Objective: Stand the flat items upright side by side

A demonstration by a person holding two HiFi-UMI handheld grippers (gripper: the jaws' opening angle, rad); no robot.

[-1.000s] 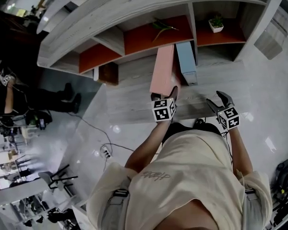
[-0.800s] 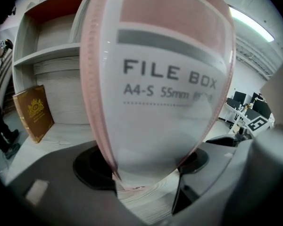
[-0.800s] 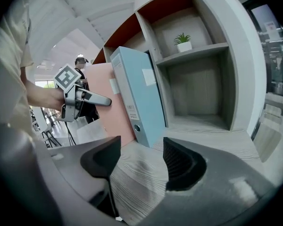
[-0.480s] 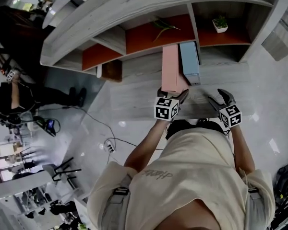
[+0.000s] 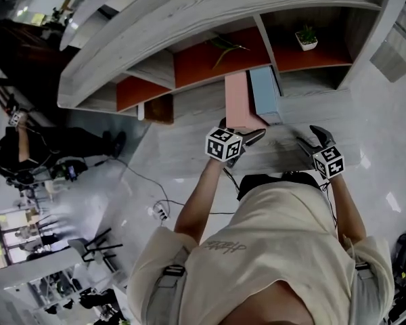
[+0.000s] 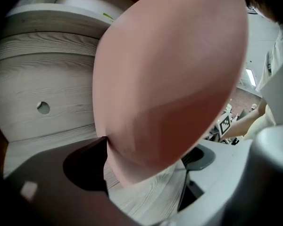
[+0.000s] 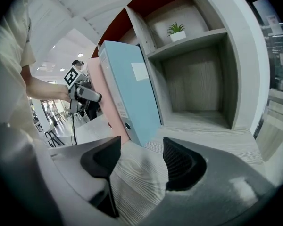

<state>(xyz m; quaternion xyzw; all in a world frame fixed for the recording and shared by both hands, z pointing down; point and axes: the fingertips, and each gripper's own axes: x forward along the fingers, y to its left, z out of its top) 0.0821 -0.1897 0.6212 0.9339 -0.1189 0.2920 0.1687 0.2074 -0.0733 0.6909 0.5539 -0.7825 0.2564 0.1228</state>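
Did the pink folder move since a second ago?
Yes. The pink folder swung right, closer to the blue folder, and now stands upright beside it.

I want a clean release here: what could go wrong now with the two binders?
1. The left gripper is opening its jaws around the pink binder; nothing stands on its left, so it could tip that way.
2. One jaw sits close against it and may drag it on withdrawal.
3. The right gripper is open, empty and apart from the blue binder, so it cannot steady the pair.
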